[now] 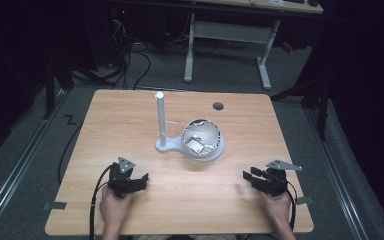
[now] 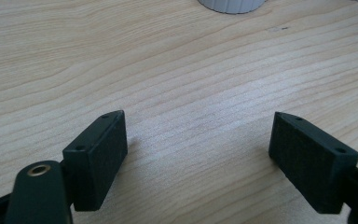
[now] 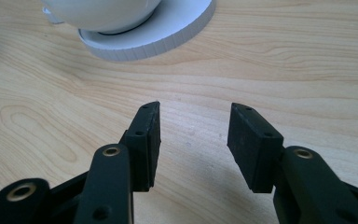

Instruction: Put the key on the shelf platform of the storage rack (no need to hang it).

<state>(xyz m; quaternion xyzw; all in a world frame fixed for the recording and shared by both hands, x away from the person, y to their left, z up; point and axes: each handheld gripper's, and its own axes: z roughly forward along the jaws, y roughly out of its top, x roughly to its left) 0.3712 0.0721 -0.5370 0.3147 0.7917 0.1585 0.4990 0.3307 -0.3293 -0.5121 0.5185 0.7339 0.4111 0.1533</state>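
Observation:
A white stand with an upright post (image 1: 159, 119) and a round ribbed base (image 1: 206, 152) sits at the table's middle. On the base rests a shiny domed bowl (image 1: 201, 137) with white pieces inside. My left gripper (image 1: 141, 180) lies low over the wood near the front left, open, nothing between its pads (image 2: 198, 119). My right gripper (image 1: 248, 176) is at the front right, pointing toward the stand. It is open with a narrower gap and only bare wood between its pads (image 3: 195, 109). The right gripper view has the base (image 3: 168, 39) and bowl (image 3: 102, 11) ahead.
The wooden table (image 1: 130, 115) has a round cable hole (image 1: 218, 106) near its far edge. Behind it stand a white desk frame (image 1: 227, 40) and floor cables (image 1: 130, 65). Bare wood lies between both grippers and the stand.

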